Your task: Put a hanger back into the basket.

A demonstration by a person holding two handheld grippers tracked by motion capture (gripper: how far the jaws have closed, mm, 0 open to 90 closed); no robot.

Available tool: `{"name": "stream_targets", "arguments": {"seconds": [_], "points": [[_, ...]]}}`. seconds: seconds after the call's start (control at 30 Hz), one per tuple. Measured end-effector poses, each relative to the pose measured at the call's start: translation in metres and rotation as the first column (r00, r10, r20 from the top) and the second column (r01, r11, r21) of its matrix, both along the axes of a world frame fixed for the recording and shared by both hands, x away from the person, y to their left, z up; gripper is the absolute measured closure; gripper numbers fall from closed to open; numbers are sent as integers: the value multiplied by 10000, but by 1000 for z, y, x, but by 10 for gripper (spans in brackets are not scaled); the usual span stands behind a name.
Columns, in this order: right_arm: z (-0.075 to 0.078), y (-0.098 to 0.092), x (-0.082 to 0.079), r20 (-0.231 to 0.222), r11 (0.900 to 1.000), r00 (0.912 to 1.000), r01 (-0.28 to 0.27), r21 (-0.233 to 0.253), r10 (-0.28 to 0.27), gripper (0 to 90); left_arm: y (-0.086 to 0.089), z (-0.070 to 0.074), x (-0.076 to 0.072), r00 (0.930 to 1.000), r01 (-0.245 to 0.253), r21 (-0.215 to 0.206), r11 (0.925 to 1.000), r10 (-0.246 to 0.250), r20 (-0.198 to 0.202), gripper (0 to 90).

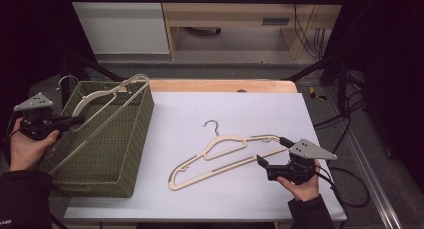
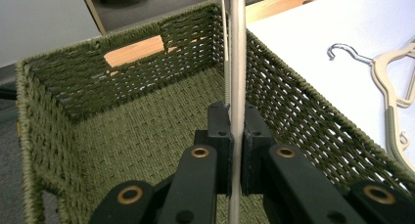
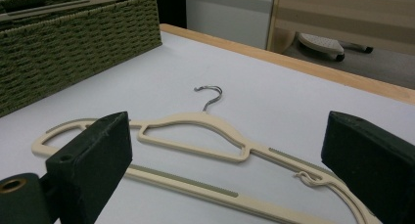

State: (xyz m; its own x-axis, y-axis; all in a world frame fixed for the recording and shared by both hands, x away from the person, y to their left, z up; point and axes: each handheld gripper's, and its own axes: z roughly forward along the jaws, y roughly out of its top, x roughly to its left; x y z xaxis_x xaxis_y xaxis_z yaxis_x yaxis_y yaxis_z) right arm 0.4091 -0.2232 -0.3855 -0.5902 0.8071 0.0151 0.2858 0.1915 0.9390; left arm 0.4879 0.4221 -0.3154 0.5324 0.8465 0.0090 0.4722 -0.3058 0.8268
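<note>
From the high view, we see our left gripper (image 1: 75, 120) at the near left rim of the green woven basket (image 1: 122, 159), holding the bottom bar of a cream hanger (image 1: 100, 119) that lies slantwise across the basket, its shoulder propped on the far rim and its hook (image 1: 67, 79) hanging outside the far left corner. Our right gripper (image 1: 260, 160) sits at the near right of the white table (image 1: 200, 189), its tips just beside the bar of a second cream hanger (image 1: 220, 156) lying flat mid-table. We judge the first hanger is too long to drop in level; if we let go now it may stay perched on the rim or tip out over the left side.

In the left gripper view, the jaws stand closed on the thin pale bar (image 2: 237, 62), with the basket floor (image 2: 147, 136) below. The grip is narrow and on a smooth rod, so a twist of the wrist could let the bar swivel or slip through.

In the right gripper view, the jaws stand wide apart and hold nothing; the flat hanger (image 3: 195, 131) lies between and beyond them, metal hook (image 3: 210, 94) pointing away. Since it hugs the table, we risk pushing it along rather than catching it, or pinching the notched end (image 3: 313, 177) poorly.
</note>
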Motion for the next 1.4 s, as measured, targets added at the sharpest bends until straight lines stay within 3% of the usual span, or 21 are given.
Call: {"name": "stream_targets", "arguments": {"seconds": [0.2, 0.5, 0.7, 1.0, 1.2, 1.3, 1.37, 1.4], "points": [[0, 0, 0, -21, 10000, 10000, -13, -18, 13, 55, 8, -9, 0, 9989, -240, 279, 9993, 251, -392, 853], [-1, 1, 1, -36, 10000, 10000, -13, -67, 13, 55, 4, -34, 4, 9939, -52, 184, 9998, 71, -1097, 851], [-1, 1, 1, -42, 10000, 10000, -14, -63, 13, 56, -6, -50, 7, 9876, 245, 91, 9997, -228, -1555, 846], [-1, 1, 1, -22, 9999, 10000, -60, -87, 60, 56, -13, -66, 14, 9770, 174, 302, 9994, -106, -2131, 823], [-2, 2, 1, -55, 10000, 10000, -44, -50, 43, 56, -12, -67, 16, 9814, -455, 583, 9973, 555, -1840, 706], [-2, 2, 1, -63, 10000, 10000, -47, -44, 46, 56, -11, -69, 18, 9804, -615, 692, 9957, 733, -1830, 657], [-2, 2, 1, -53, 10000, 10000, -45, -41, 44, 56, -11, -72, 21, 9762, -885, 1075, 9903, 1077, -1882, 620], [-2, 2, 1, -52, 10000, 10000, -45, -43, 44, 56, -11, -72, 21, 9762, -885, 1075, 9903, 1077, -1882, 590]]}}
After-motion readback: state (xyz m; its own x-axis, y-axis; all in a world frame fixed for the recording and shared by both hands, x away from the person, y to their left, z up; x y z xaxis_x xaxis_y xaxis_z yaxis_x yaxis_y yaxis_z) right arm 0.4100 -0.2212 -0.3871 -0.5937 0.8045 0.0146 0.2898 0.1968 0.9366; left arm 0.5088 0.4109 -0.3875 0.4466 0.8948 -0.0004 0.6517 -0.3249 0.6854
